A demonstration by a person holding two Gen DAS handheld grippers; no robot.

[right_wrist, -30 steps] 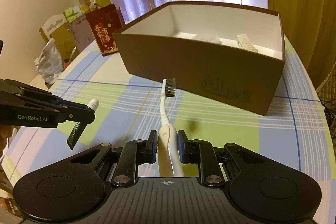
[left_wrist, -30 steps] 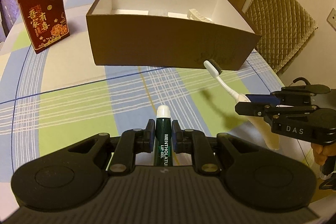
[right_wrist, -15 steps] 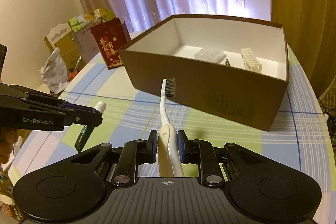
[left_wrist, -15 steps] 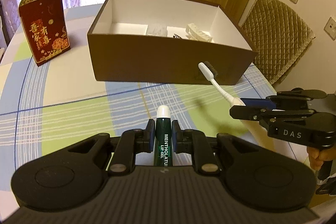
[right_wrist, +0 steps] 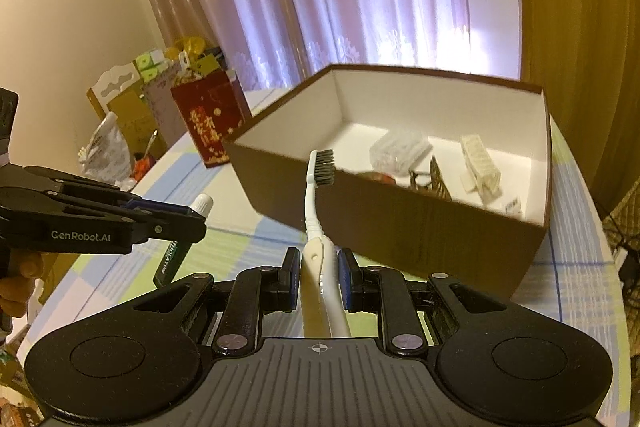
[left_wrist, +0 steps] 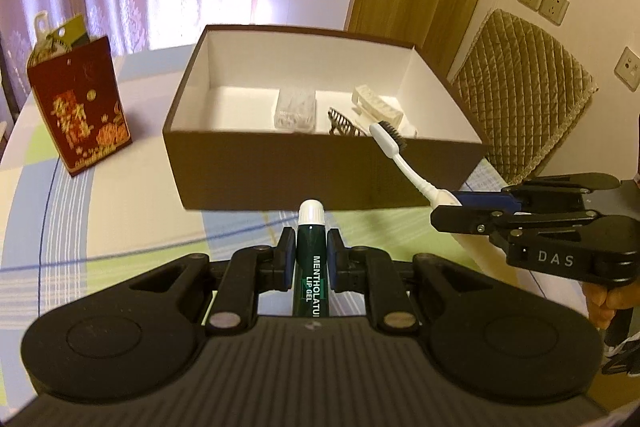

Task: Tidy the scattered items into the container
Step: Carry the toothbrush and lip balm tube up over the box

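Both grippers have risen toward the brown box (left_wrist: 304,167), whose interior now shows: the left gripper (left_wrist: 311,255) clamps a lip gel tube (left_wrist: 311,267), the right gripper (right_wrist: 319,277) a toothbrush (right_wrist: 316,187), both short of its near wall, release presumably next.

Two grippers, left gripper (left_wrist: 311,253) and right gripper (right_wrist: 319,273), at lower centre. One lip gel tube (left_wrist: 311,259), one toothbrush (right_wrist: 316,203). One brown box (left_wrist: 280,167) mid-frame, holding perhaps four small items (left_wrist: 296,109). One red gift bag (left_wrist: 80,107) at left.
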